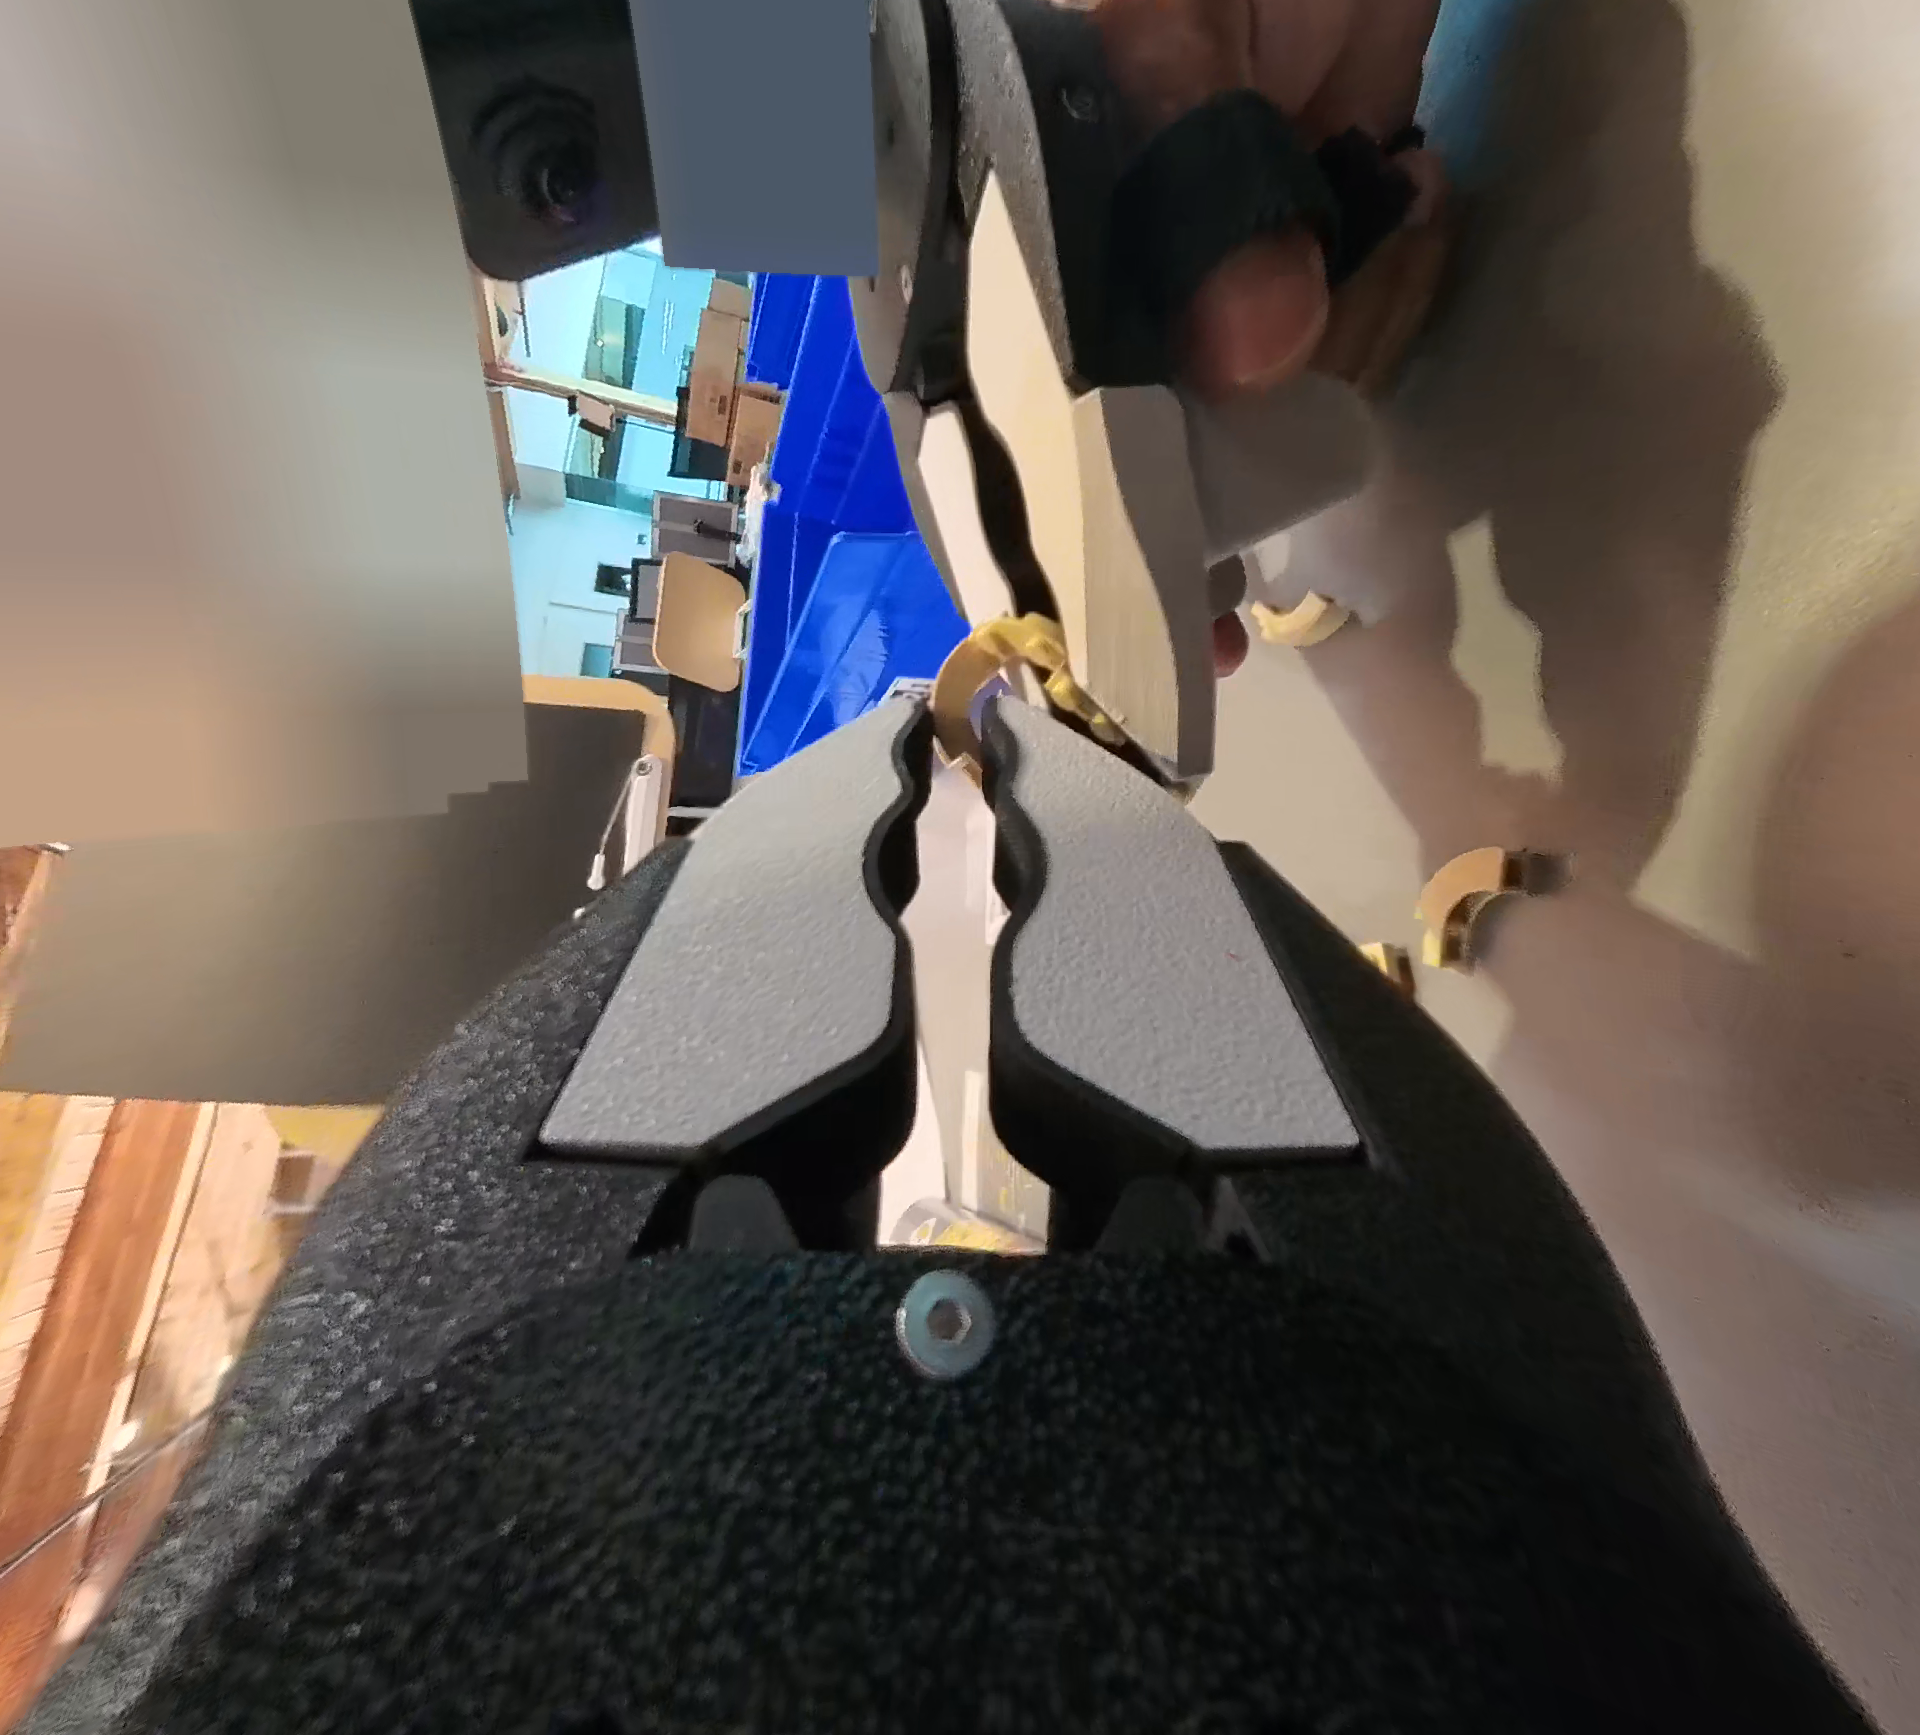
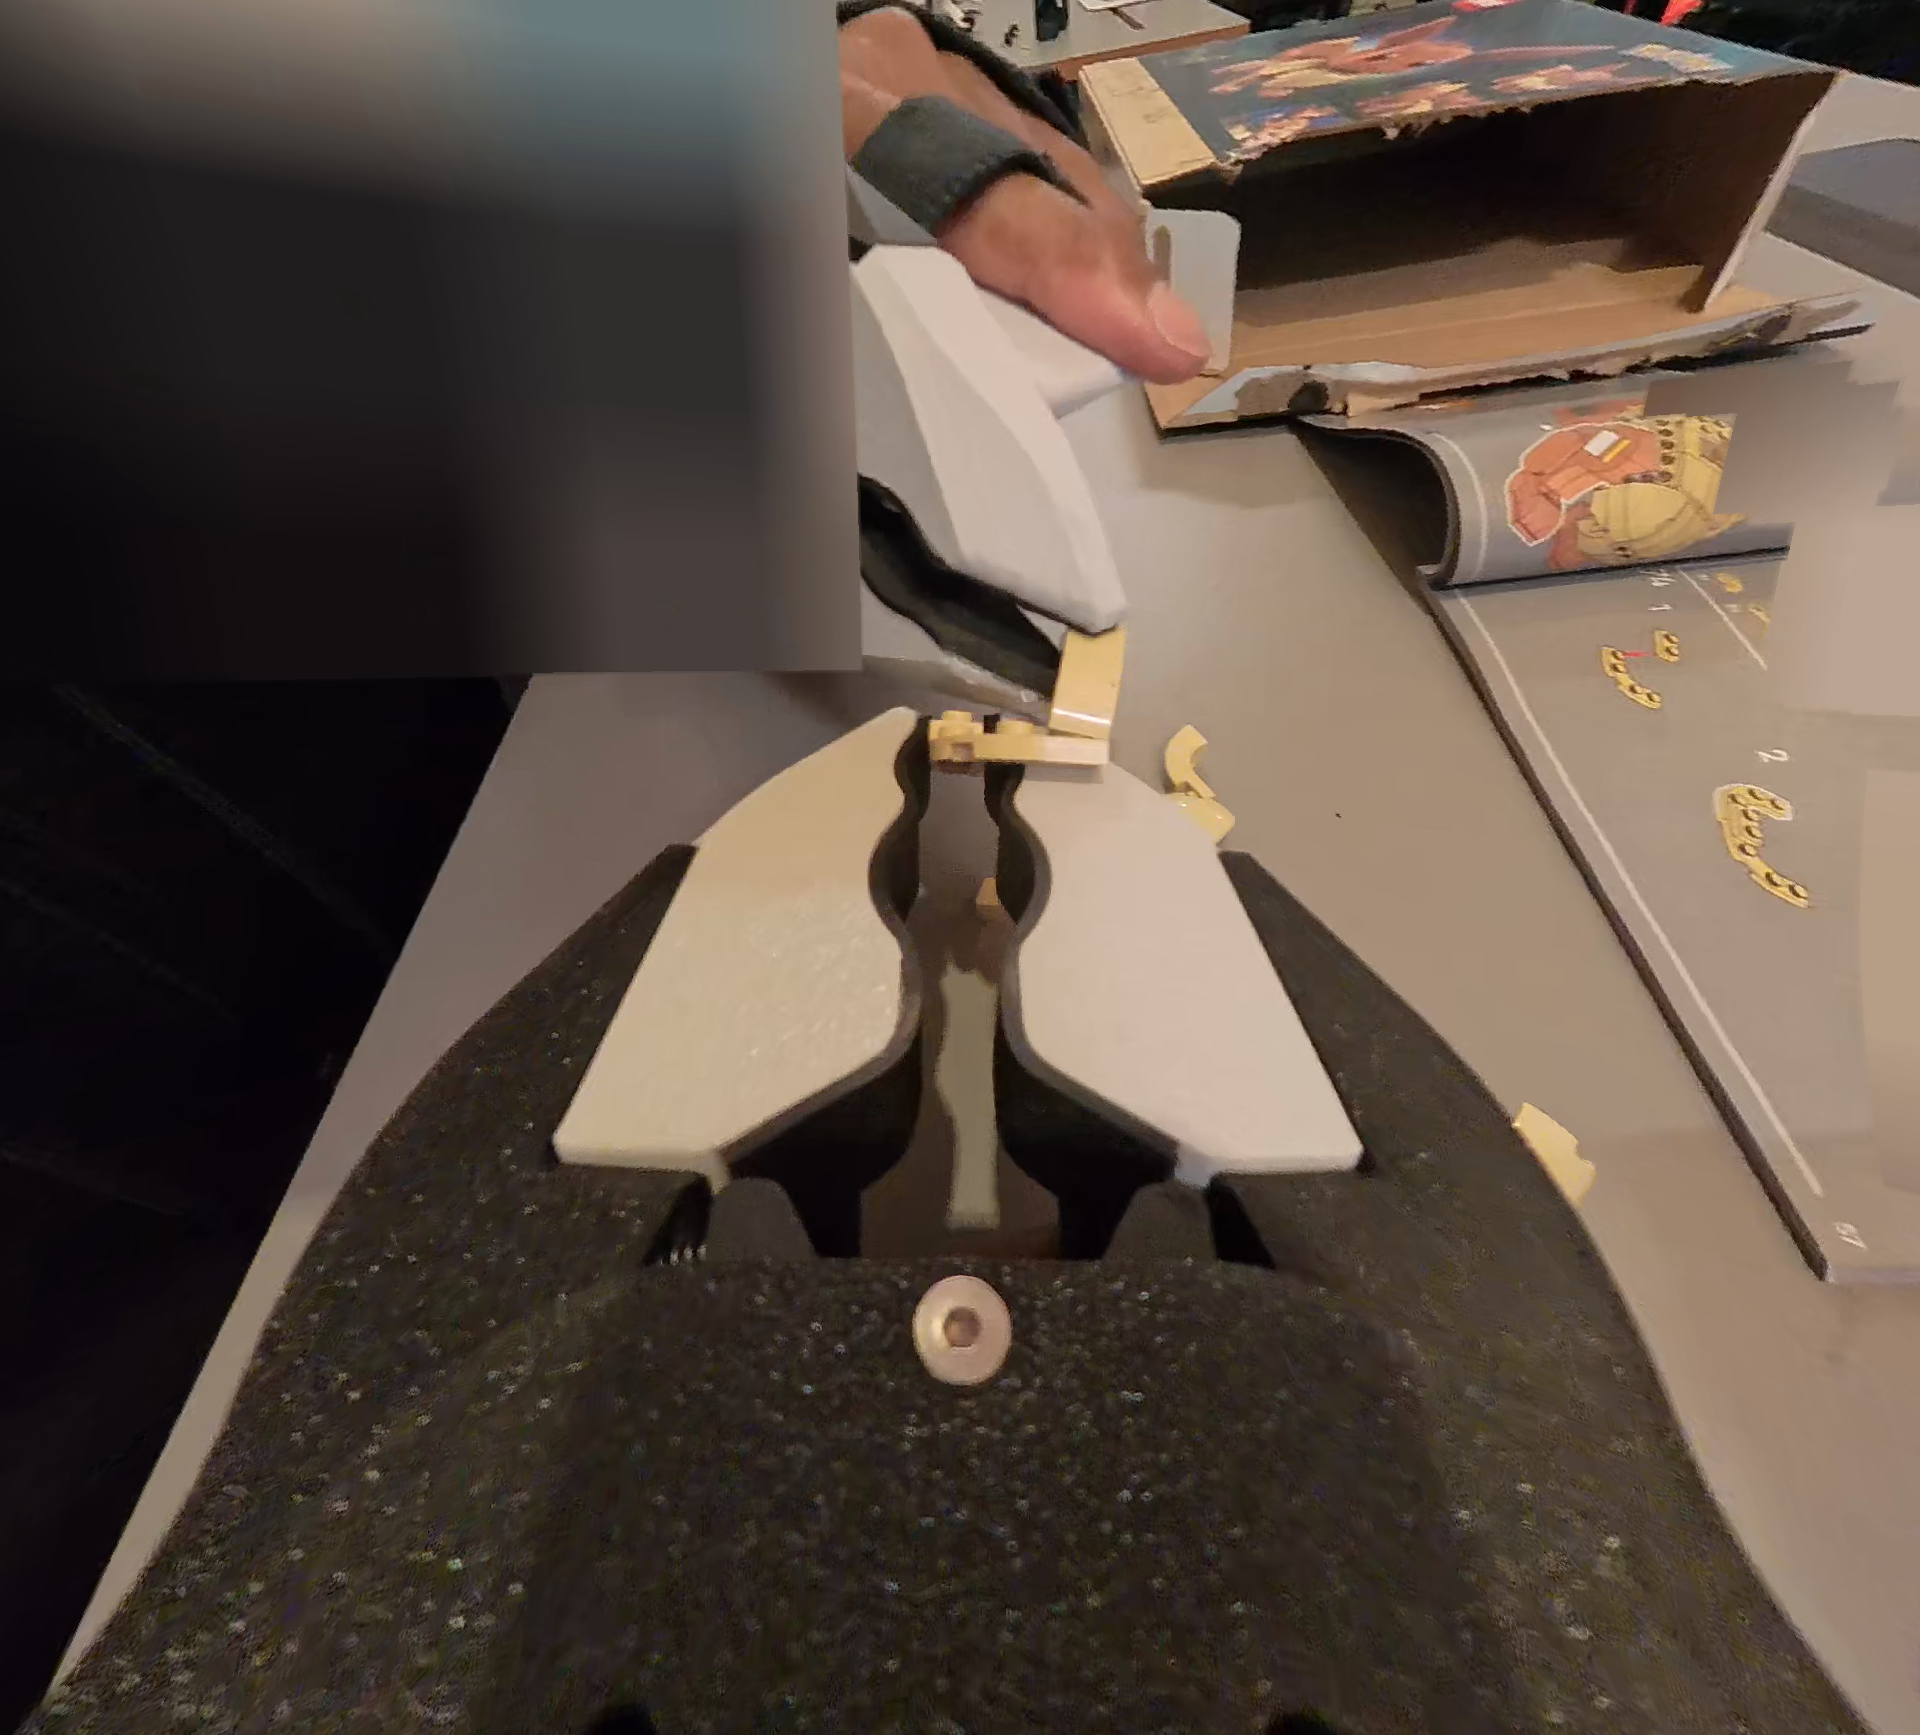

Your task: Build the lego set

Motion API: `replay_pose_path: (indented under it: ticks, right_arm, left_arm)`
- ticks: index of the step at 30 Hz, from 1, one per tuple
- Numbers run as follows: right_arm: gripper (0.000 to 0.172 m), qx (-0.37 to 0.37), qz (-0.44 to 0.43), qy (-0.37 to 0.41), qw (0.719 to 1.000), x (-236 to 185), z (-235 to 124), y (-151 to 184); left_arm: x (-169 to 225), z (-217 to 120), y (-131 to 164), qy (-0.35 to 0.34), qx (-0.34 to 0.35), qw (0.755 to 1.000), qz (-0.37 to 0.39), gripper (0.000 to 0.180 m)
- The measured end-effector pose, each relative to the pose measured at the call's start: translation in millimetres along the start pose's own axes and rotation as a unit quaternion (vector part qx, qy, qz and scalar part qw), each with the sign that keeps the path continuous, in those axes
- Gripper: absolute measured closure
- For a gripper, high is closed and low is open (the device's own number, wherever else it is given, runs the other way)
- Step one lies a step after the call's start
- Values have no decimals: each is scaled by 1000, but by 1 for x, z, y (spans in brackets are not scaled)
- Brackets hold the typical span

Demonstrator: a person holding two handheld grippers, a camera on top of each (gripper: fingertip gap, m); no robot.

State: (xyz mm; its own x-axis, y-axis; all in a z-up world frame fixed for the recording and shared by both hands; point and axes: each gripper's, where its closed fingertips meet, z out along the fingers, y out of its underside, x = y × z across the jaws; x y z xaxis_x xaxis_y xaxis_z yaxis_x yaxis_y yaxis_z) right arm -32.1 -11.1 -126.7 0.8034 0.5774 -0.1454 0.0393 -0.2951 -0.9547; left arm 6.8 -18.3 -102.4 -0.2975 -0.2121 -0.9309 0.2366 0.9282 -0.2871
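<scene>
So both grippers are pinching tan curved brick pieces and the two bits meet at the tips. Left gripper [image 1: 956,729] is clamped narrow on a tan arch piece [image 1: 961,677]; right gripper [image 2: 961,755] grips a tan studded plate [image 2: 1013,745], held flat just above the grey table [image 2: 1299,750]. Spare arch pieces [image 2: 1195,776] lie beside it, near an open instruction booklet [image 2: 1621,490] and torn cardboard box [image 2: 1455,127]. The left one comes in tilted from above, a hand [image 2: 1039,231] on its handle.
</scene>
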Motion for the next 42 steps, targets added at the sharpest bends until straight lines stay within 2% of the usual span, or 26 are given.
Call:
replay_pose_path:
  ticks: [15, 27, 42]
  right_arm:
    - [163, -5, 25, -11, 1000, 0, 1, 3]
    - [164, -15, 29, 6, 999, 5, 2, 6]
    - [164, -34, 18, 12, 999, 6, 2, 11]
  left_arm:
    - [2, 1, 1, -3, -20, 1000, -10, 173]
    - [3, 4, 4, -15, -67, 997, 21, 174]
    - [8, 6, 4, -5, -72, 997, 16, 174]
